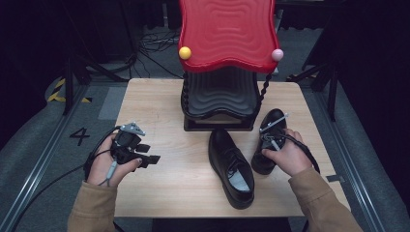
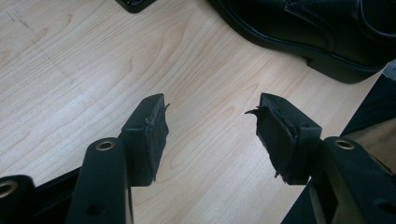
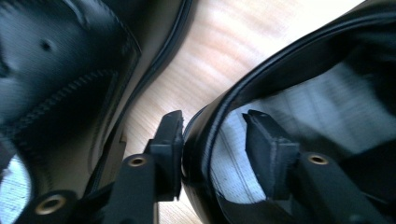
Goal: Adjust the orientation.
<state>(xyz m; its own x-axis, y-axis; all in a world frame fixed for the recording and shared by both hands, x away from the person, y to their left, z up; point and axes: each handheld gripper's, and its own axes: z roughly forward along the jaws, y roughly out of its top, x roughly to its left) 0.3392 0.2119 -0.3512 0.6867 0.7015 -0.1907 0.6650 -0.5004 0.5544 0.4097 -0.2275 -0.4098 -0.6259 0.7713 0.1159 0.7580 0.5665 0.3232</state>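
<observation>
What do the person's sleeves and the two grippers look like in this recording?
Both sleeves are tan. The left gripper is black, with a grey three-cornered plate on top and a black cable looping back from it. The right gripper is black with grey metal parts and a black cable. The jaws carry black pads, frayed at the edges.

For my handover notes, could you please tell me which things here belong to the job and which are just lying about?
In the job:
- right shoe, its rim between the right gripper fingers
- left shoe beside it

Lying about:
- red-topped rack
- left gripper, open over bare table
</observation>
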